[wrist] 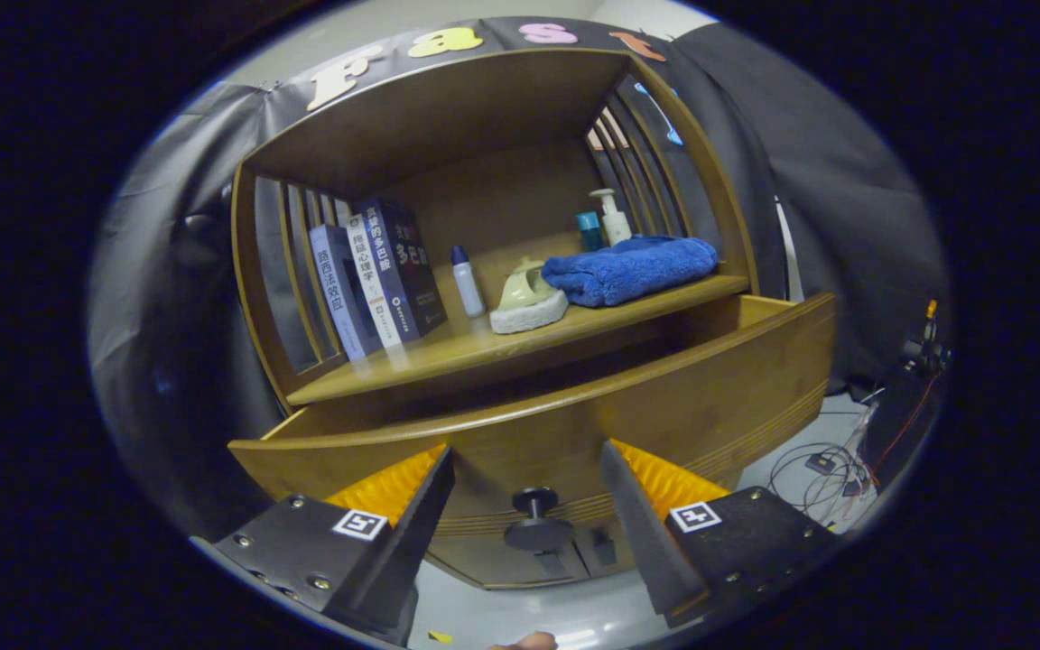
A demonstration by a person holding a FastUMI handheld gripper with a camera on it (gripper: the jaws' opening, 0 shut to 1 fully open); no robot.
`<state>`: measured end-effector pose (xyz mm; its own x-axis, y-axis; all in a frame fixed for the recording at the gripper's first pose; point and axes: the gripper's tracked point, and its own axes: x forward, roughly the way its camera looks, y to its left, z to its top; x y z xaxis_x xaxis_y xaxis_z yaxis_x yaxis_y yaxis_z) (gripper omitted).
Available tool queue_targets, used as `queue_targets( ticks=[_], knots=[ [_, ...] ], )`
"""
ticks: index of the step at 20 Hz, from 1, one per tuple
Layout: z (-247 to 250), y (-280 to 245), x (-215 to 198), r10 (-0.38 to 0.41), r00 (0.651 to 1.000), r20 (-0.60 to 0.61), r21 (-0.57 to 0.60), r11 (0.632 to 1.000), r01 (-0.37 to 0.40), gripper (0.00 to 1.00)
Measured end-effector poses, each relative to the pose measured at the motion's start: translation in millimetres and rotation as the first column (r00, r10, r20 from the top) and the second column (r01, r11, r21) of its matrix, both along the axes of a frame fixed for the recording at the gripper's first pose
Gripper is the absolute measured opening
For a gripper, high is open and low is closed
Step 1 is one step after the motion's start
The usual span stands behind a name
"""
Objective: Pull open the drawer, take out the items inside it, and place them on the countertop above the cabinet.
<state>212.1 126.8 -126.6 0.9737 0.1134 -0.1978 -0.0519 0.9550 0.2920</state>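
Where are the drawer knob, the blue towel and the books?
drawer knob (535, 522), gripper view, its round dark face.
blue towel (633, 268), gripper view, middle of the folded top.
books (380, 275), gripper view, a middle spine.

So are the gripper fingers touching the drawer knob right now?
Apart. In the gripper view the gripper is open, its fingers standing wide to either side of the drawer knob, with bare drawer front visible in the gaps.
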Motion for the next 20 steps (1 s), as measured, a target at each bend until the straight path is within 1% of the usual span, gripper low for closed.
queue_targets(
  ticks=[6, 20],
  knots=[
    [1.4, 2.4, 23.1, 0.001, 1.0, -0.012, -0.018, 1.0, -0.001, 0.98],
    [0.0, 7.3, 60.0, 0.012, 1.0, -0.007, 0.005, 1.0, -0.012, 0.98]
  ],
)
